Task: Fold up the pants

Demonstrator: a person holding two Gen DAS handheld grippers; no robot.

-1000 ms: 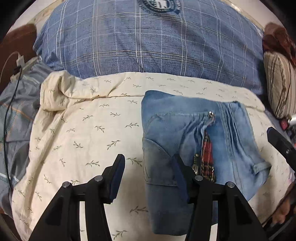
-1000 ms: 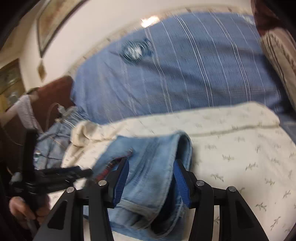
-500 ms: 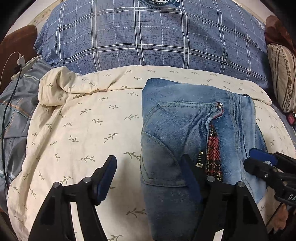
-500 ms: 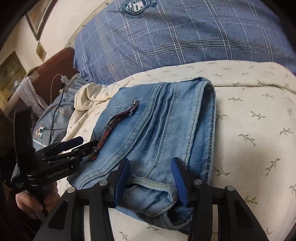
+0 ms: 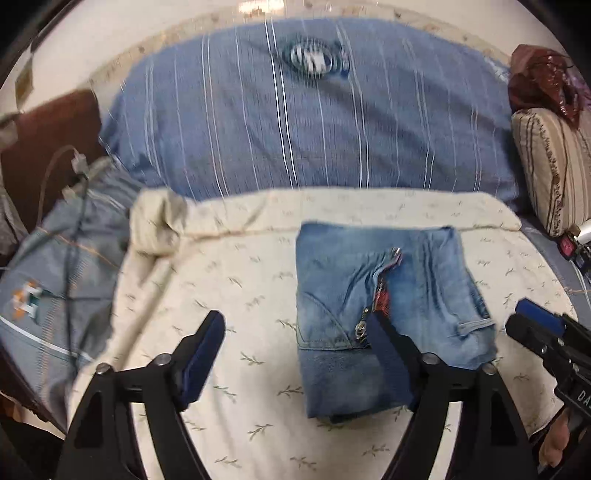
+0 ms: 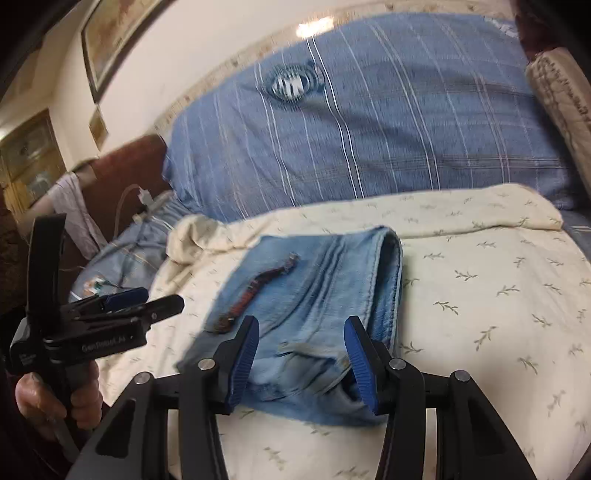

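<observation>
The light blue denim pants (image 5: 384, 302) lie folded into a compact rectangle on the cream leaf-print sheet (image 5: 229, 288), zipper fly with red plaid lining on top. They also show in the right wrist view (image 6: 317, 302). My left gripper (image 5: 295, 347) is open and empty, raised above the pants' left front edge. My right gripper (image 6: 301, 354) is open and empty, above the pants' near edge. Each gripper shows in the other's view: the right one (image 5: 535, 325) at the pants' right, the left one (image 6: 125, 302) at their left.
A big blue plaid pillow (image 5: 314, 122) lies behind the sheet. A striped beige cushion (image 5: 554, 170) is at the right. A charger cable (image 5: 70, 206) lies on grey-blue bedding (image 5: 44, 295) at the left. A brown headboard (image 6: 125, 173) and framed picture (image 6: 110, 33) stand beyond.
Both grippers have pulled back and lifted away from the folded pants, so the views now tilt up toward the pillow. The pants lie still.
</observation>
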